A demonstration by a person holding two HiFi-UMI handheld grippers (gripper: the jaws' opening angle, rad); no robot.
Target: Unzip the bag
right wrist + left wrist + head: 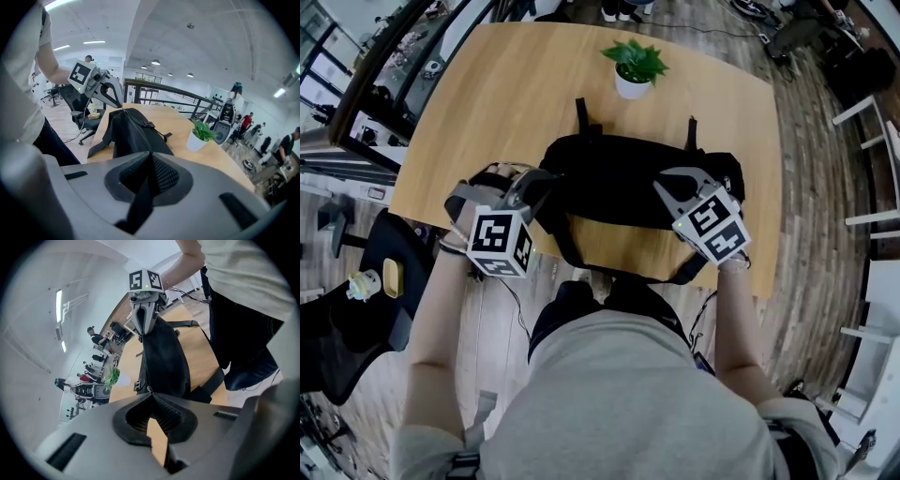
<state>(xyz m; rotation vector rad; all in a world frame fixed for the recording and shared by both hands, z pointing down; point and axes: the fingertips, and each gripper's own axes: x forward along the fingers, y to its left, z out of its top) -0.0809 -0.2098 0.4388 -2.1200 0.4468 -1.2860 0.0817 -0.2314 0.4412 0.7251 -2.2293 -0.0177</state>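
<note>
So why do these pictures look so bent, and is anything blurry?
Head view: the wide lens bows the edges of the table; the black bag is sharp. Left gripper view: a round fisheye frame with black corners, the near left tongs slightly soft. Right gripper view: same round frame, ceiling lights glare, the bag dark.

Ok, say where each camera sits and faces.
Head view: person's head, steeply down onto the black bag and table; torso, forearms, left gripper, right gripper show.
Left gripper view: on that gripper, along the bag toward the right gripper; jaws pinch the zipper pull; torso at right.
Right gripper view: on that gripper, back toward the left gripper; jaws clamp a strap; torso at left.
All share the bag.
</note>
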